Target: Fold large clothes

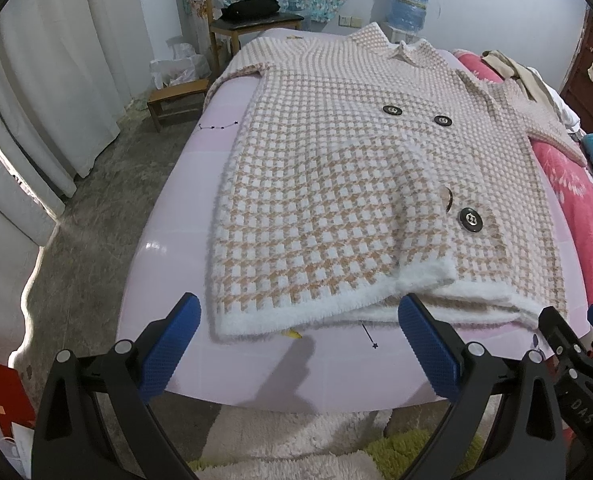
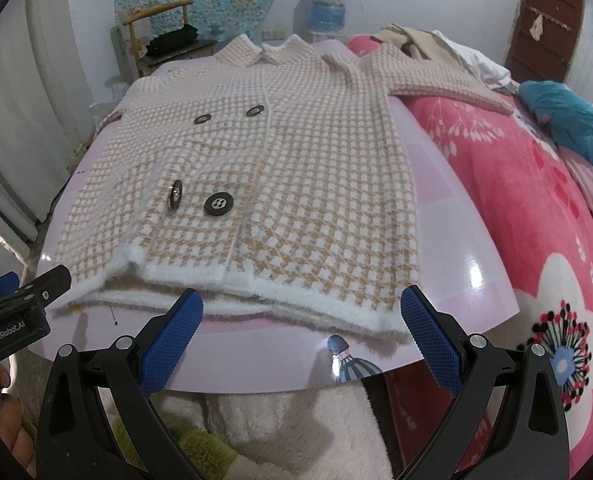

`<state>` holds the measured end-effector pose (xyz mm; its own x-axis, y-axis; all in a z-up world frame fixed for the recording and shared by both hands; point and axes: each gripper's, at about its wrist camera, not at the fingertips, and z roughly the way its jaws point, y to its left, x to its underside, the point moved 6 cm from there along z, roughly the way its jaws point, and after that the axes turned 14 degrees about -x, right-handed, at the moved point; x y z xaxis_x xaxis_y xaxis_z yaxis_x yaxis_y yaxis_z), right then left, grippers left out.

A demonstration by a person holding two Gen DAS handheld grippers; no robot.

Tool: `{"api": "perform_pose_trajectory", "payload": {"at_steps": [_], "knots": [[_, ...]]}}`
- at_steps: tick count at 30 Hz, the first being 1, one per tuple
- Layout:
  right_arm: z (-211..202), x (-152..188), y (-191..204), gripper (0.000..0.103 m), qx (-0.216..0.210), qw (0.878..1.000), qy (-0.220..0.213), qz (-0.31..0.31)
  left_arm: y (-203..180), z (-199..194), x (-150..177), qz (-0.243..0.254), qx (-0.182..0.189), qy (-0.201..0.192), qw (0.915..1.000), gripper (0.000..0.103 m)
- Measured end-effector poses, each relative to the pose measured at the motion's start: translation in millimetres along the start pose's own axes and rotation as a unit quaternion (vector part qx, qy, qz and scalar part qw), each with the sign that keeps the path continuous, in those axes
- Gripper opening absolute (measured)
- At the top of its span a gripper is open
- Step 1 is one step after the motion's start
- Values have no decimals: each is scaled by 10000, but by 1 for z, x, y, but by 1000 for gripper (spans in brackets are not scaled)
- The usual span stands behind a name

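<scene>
A large tan-and-white houndstooth coat [image 1: 356, 184] with black buttons lies flat and face up on a pink table [image 1: 168, 216], collar far, white fuzzy hem near me. It also shows in the right wrist view [image 2: 264, 184]. My left gripper [image 1: 300, 340] is open and empty, just short of the hem's left half. My right gripper [image 2: 302, 332] is open and empty, just short of the hem's right half. The right gripper also shows at the right edge of the left wrist view [image 1: 576, 332]. The left one shows at the left edge of the right wrist view [image 2: 24, 300].
A pink floral blanket [image 2: 536, 216] with loose clothes [image 2: 436, 48] lies right of the table. A wooden chair [image 1: 248, 20], a low stool [image 1: 176, 100] and a water jug [image 1: 410, 0] stand at the back. White curtains [image 1: 44, 80] hang on the left. A fluffy rug [image 1: 296, 440] lies below the table edge.
</scene>
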<state>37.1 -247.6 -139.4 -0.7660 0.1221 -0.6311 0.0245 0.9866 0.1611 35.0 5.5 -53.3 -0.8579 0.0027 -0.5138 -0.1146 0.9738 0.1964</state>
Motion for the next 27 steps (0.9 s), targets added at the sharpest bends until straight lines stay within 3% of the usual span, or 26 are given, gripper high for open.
{"api": "perform_pose_trajectory", "payload": {"at_steps": [9,13,15,20,27], "knots": [[18,-5,-15,95,115,9996,67,260,-10,32,-16,289,-106,84,9995,97],[19,-14,-24,95,213,9992,-33,343,-6,36,-29,276,9,-176,9995,97],[20,-19,-32,95,218,9990,-98,383,-3,36,-37,261,216,-369,9987,97],[21,-30,-69,95,-111,9967,-168,781,17,35,-51,-185,1126,-564,9919,97],[30,-31,-120,95,-436,9918,-8,1201,44,45,-54,-320,1183,-506,9912,97]]}}
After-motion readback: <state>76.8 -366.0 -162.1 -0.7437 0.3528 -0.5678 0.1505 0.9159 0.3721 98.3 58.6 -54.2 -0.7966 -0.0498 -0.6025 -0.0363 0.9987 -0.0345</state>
